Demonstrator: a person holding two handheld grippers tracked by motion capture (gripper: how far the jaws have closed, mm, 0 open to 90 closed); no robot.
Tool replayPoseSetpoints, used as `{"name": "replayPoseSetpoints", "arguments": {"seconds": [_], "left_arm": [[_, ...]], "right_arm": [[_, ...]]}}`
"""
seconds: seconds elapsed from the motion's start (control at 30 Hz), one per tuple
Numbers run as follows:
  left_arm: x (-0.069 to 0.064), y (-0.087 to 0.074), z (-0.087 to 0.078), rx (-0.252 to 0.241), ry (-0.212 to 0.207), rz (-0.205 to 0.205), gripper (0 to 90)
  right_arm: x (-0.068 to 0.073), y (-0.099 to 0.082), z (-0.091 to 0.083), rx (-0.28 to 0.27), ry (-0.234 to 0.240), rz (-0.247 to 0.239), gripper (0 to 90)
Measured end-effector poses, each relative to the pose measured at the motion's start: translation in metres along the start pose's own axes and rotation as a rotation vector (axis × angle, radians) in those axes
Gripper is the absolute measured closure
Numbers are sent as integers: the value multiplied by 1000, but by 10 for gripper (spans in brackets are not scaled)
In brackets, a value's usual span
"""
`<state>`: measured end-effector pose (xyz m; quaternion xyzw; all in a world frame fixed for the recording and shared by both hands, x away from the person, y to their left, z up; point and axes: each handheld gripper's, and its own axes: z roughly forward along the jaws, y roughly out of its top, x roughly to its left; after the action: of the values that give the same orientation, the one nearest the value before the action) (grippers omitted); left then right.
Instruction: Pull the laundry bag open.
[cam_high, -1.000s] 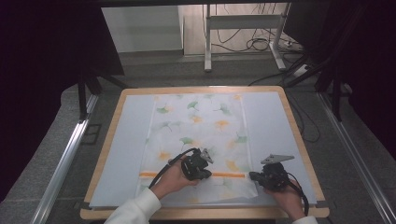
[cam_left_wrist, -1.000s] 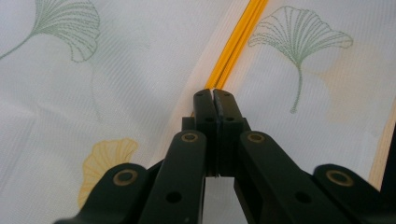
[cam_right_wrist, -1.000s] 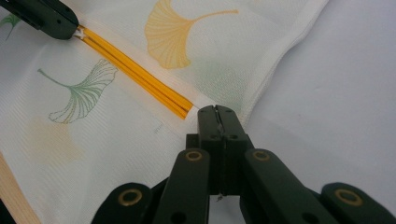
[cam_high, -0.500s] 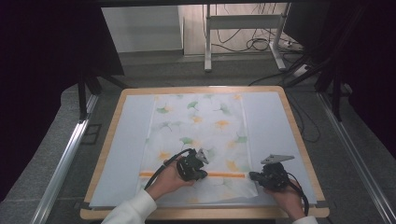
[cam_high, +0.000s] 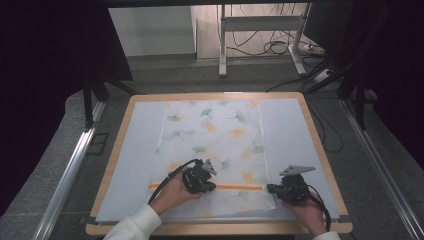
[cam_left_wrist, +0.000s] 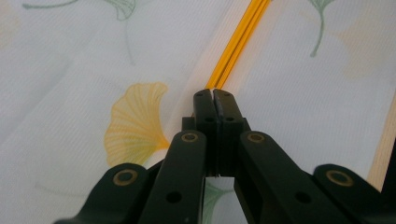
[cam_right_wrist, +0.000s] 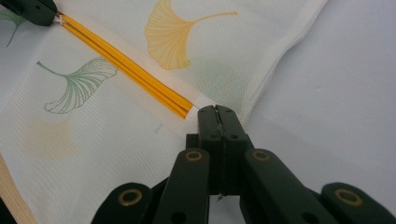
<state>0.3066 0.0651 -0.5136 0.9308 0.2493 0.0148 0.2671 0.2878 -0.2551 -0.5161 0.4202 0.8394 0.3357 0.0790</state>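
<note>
A white cloth (cam_high: 215, 135) printed with ginkgo leaves lies flat on the table, with an orange zipper (cam_high: 240, 187) running across its near end. My left gripper (cam_high: 213, 186) points right along the zipper (cam_left_wrist: 236, 42). Its jaws (cam_left_wrist: 215, 93) are shut right on the zipper line, and in the right gripper view a small white slider shows at its tip (cam_right_wrist: 32, 11). My right gripper (cam_high: 268, 189) points left and is shut (cam_right_wrist: 215, 109) on the cloth's edge at the zipper's right end (cam_right_wrist: 184, 109).
A pale sheet (cam_high: 135, 150) covers the wooden table (cam_high: 220, 229) under the cloth. Metal rails run along both sides of the table, and a desk frame with cables (cam_high: 270, 47) stands on the floor behind it.
My left gripper has slid a little to the left along the zipper, away from the right gripper. The right gripper has kept still.
</note>
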Motion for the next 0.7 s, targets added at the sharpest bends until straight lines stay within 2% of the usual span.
{"name": "replayPoseSetpoints", "arguments": {"seconds": [0.33, 0.6, 0.7], "left_arm": [[3, -11, -6, -6, 14, -12, 900], [9, -26, -12, -33, 15, -50, 900], [10, -28, -14, -33, 16, -52, 900]], "right_arm": [[0, 0, 0, -2, -3, 0, 898], [0, 0, 0, -2, -2, 1, 898], [0, 0, 0, -2, -2, 1, 898]]}}
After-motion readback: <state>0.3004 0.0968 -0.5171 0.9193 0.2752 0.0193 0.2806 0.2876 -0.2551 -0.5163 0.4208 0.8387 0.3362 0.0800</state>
